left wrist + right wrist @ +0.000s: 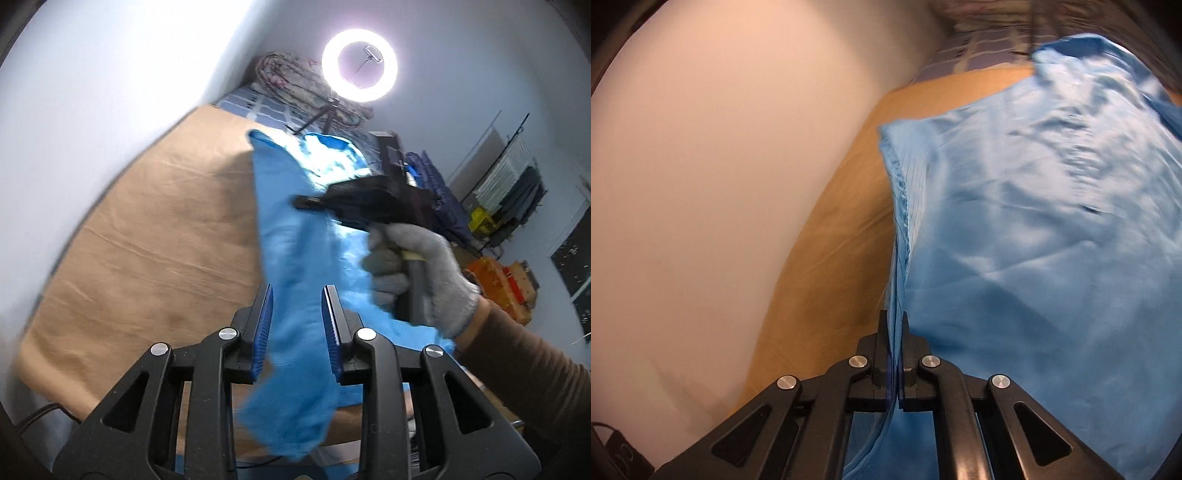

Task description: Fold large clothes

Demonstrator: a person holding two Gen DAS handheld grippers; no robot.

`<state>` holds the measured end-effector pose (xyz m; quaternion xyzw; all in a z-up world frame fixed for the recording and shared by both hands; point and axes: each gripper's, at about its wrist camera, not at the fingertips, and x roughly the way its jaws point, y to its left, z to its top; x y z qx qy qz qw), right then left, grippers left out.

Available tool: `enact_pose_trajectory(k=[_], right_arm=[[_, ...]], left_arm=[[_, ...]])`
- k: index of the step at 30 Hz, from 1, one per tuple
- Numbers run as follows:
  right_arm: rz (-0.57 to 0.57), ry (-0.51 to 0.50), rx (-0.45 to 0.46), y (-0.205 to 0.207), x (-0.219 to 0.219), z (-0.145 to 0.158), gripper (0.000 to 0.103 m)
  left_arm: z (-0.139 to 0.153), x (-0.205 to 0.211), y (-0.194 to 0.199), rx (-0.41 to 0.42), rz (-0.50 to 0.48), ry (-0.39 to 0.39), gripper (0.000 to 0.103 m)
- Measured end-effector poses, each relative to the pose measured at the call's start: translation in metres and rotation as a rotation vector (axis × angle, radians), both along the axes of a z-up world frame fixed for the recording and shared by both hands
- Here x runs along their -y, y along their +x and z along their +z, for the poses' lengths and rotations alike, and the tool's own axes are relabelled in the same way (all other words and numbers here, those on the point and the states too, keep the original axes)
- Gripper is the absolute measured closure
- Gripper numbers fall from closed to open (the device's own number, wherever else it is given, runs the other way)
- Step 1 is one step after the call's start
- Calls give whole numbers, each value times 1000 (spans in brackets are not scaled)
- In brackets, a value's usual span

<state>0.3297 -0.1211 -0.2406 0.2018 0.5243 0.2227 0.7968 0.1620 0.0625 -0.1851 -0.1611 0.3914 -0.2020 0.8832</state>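
Note:
A large light-blue garment lies partly lifted over a tan sheet. My left gripper stands open, and a strip of the blue cloth runs between its blue pads without being pinched. In the same view a grey-gloved hand holds my right gripper over the garment. In the right wrist view my right gripper is shut on the hemmed edge of the garment, which spreads away to the right over the tan sheet.
A white wall borders the sheet on the left. A lit ring light on a tripod and a bundle of patterned bedding stand at the far end. Racks, an orange box and dark bags crowd the right side.

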Motion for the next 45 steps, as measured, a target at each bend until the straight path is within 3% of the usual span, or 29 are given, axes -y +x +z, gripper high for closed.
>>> enact_pose_trajectory(k=[8, 18, 22, 25, 29, 33, 37, 41, 42, 45], right_arm=[[-148, 96, -34, -24, 86, -18, 103], [-183, -10, -101, -37, 130, -51, 103], [-177, -15, -99, -39, 130, -54, 103], [-155, -78, -87, -37, 123, -51, 103], [-123, -207, -20, -31, 110, -37, 71], [-120, -249, 55, -43, 121, -12, 70], [-126, -281, 119, -72, 139, 16, 67], [-154, -299, 184, -96, 161, 36, 48], [-171, -300, 200, -99, 168, 38, 40], [-226, -292, 236, -123, 192, 52, 31]], left_arm=[[-31, 12, 16, -96, -3, -13, 77], [-57, 64, 39, -146, -133, 57, 77], [-56, 90, 42, -139, -203, 111, 77], [-62, 104, 45, -138, -243, 147, 77], [-76, 123, 46, -118, -286, 216, 77], [-96, 142, 47, -118, -328, 290, 77], [-112, 147, 45, -96, -340, 302, 77], [-103, 149, 46, -106, -334, 333, 77], [-95, 147, 46, -92, -321, 342, 77], [-64, 143, 45, -27, -293, 330, 77]])
